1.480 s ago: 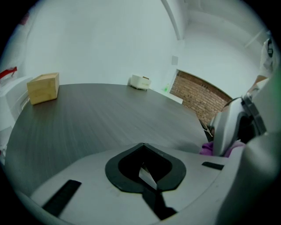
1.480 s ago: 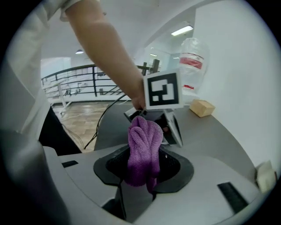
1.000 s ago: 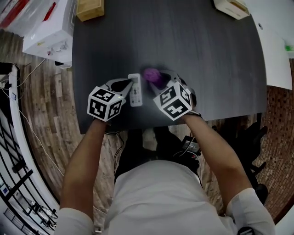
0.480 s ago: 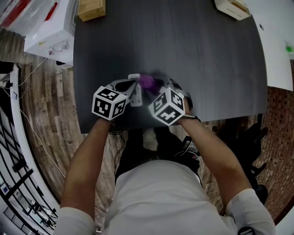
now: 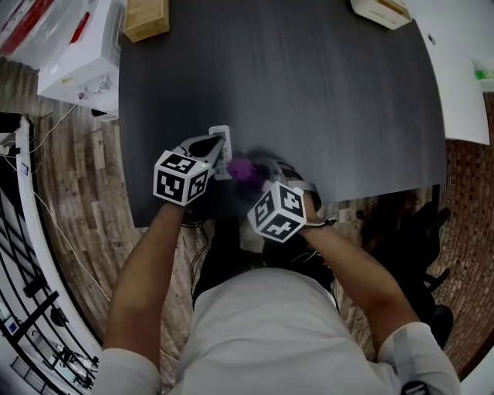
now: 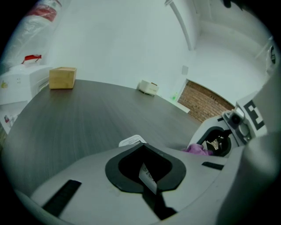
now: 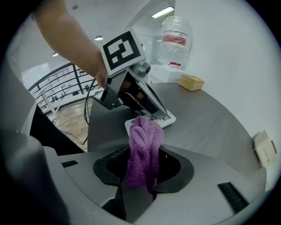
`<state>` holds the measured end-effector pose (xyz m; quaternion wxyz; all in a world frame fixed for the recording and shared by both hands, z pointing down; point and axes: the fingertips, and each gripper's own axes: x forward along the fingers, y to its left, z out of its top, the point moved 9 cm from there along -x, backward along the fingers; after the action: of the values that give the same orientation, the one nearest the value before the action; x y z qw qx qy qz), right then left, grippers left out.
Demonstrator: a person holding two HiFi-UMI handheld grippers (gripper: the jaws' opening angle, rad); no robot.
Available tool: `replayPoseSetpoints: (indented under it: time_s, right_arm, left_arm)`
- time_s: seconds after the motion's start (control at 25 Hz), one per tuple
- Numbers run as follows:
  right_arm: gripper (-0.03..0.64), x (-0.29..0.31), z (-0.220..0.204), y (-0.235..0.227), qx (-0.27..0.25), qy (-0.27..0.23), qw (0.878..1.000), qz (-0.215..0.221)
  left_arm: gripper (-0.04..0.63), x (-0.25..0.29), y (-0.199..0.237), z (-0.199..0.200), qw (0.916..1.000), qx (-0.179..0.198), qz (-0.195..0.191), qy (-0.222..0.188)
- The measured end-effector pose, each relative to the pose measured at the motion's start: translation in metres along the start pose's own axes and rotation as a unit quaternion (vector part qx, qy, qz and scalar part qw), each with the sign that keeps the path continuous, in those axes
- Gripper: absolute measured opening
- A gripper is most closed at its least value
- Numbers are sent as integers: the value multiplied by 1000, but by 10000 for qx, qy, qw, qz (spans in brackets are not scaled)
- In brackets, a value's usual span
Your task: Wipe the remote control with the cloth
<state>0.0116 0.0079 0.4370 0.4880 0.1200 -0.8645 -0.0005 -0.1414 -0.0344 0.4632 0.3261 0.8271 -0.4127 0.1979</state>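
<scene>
Over on the left a white box point(image 5: 81, 65) is sitting just off the dark table point(image 5: 347, 100), and a small cardboard box point(image 5: 147, 17) is sitting on the table's far left corner. Nearer the person, the left gripper point(image 5: 218, 148) is pointing down at the tabletop with its jaws pressed together, nothing pinched between them. The tips are resting on top of the remote control point(image 5: 220, 136). That's a white one lying flat near the front edge of the table, with its far end poking out past the jaws.

Just right of it the purple cloth point(image 5: 241, 168) is bunching up in a little wad. The right gripper point(image 5: 252, 170) is pinching it, jaws clamped on the cloth's lower part while the loose end is sticking out in front. From the right gripper view the cloth is sitting right up at the near end of the remote, though it's blurry enough that I can't say it's actually touching. Way off at the far right corner a pale beige box point(image 5: 378, 9) is sitting well apart from everything.
</scene>
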Motion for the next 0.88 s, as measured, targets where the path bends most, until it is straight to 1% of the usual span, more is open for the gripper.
replayPoseSetpoints:
  time_s: [0.12, 0.28, 0.36, 0.52, 0.68, 0.88]
  right_arm:
    - [158, -6, -4, 14, -6, 36, 9999, 107]
    - [158, -13, -7, 39, -150, -16, 9979, 630]
    - [158, -15, -4, 47, -120, -107, 9971, 743]
    - [158, -9, 4, 47, 128, -235, 9978, 607]
    - [158, 0, 5, 42, 228, -253, 9986, 410]
    - [158, -7, -10, 29, 474, -223, 9986, -67]
  left_arm:
    - [5, 0, 1, 0, 10000, -2, 4, 1]
    - [5, 0, 2, -1, 10000, 2, -2, 10]
    - [5, 0, 3, -1, 10000, -3, -17, 53]
    - [5, 0, 3, 0, 9999, 5, -13, 142]
    - [5, -1, 3, 0, 9999, -19, -2, 156]
    - [5, -9, 5, -2, 9995, -80, 38, 312]
